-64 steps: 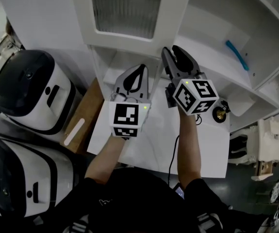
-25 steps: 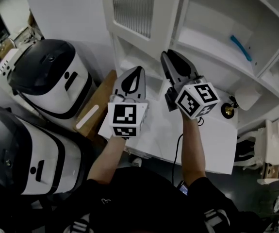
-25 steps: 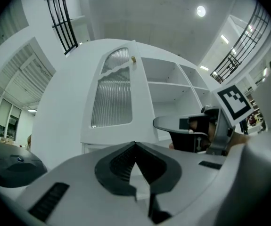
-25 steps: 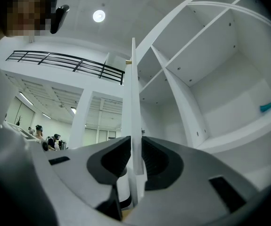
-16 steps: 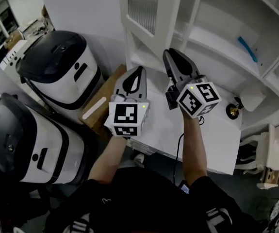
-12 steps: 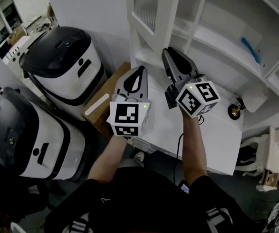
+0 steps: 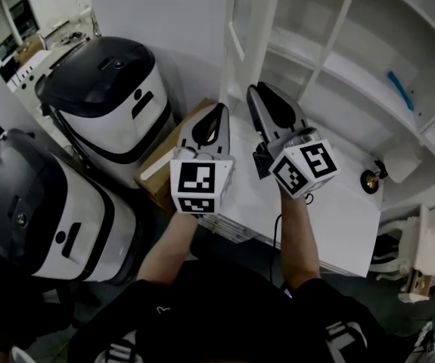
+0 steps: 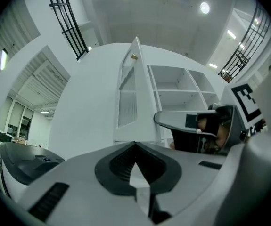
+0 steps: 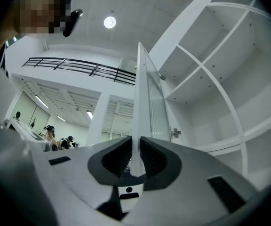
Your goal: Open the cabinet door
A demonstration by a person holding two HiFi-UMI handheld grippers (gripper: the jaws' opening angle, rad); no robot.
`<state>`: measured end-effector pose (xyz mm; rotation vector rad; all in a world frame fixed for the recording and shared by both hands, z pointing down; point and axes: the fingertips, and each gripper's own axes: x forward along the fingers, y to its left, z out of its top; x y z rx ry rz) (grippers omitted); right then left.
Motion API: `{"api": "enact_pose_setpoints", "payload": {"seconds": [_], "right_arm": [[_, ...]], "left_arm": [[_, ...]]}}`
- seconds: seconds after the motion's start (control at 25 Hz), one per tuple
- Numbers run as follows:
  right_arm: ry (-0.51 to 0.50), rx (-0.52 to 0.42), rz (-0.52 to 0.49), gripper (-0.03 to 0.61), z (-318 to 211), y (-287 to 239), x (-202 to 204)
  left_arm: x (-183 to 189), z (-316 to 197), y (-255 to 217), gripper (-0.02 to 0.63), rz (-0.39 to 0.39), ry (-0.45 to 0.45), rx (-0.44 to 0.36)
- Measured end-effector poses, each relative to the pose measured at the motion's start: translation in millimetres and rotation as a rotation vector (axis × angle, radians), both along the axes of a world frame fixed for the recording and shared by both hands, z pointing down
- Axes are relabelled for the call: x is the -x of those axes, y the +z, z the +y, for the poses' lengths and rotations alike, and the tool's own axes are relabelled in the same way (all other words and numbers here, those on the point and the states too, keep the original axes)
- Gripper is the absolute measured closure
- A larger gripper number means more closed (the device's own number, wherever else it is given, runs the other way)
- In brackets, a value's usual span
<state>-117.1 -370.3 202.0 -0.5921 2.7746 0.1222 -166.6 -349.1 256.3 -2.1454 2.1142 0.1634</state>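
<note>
The white cabinet door, with a ribbed glass pane, stands swung out from the shelf unit and shows nearly edge-on in the head view. My right gripper is shut on the door's lower free edge. In the right gripper view that edge runs straight up from between the jaws of the right gripper. My left gripper hovers just left of it, shut and holding nothing. In the left gripper view the door stands ahead of the left gripper, with the right gripper to its right.
Two white and black appliances stand at the left, beside a cardboard box. A white table lies under the arms, with a small brass object on it. Open white shelves hold a blue item.
The door has swung outward from nearly facing me to edge-on. Both grippers have travelled along with it, the right one staying at its lower edge, and the appliances now fill more of the left.
</note>
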Motion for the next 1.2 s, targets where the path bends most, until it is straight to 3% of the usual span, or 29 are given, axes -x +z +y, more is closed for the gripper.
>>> {"api": "enact_pose_setpoints", "payload": {"seconds": [0.12, 0.48, 0.84, 1.08, 1.2], "right_arm": [[-0.006, 0.008, -0.042, 0.506, 8.7, -0.2, 16.6], [0.061, -0.093, 0.012, 0.502, 36.0, 0.6, 106.9], [0.115, -0.087, 0.011, 0.471, 33.6, 1.3, 158.6], [0.151, -0.083, -0.059, 0.503, 38.0, 0.8, 143.0], [0.222, -0.071, -0.067, 0.515, 37.2, 9.1, 122.7]], "left_arm": [[22.2, 0.2, 3.6, 0.609, 0.012, 0.025, -0.004], [89.0, -2.2, 5.7, 0.609, 0.008, 0.105, -0.011], [132.8, -1.7, 10.9, 0.609, 0.036, 0.17, -0.015], [122.1, -1.2, 17.4, 0.609, 0.052, 0.235, -0.001], [108.2, -3.7, 20.1, 0.609, 0.057, 0.285, 0.006]]}}
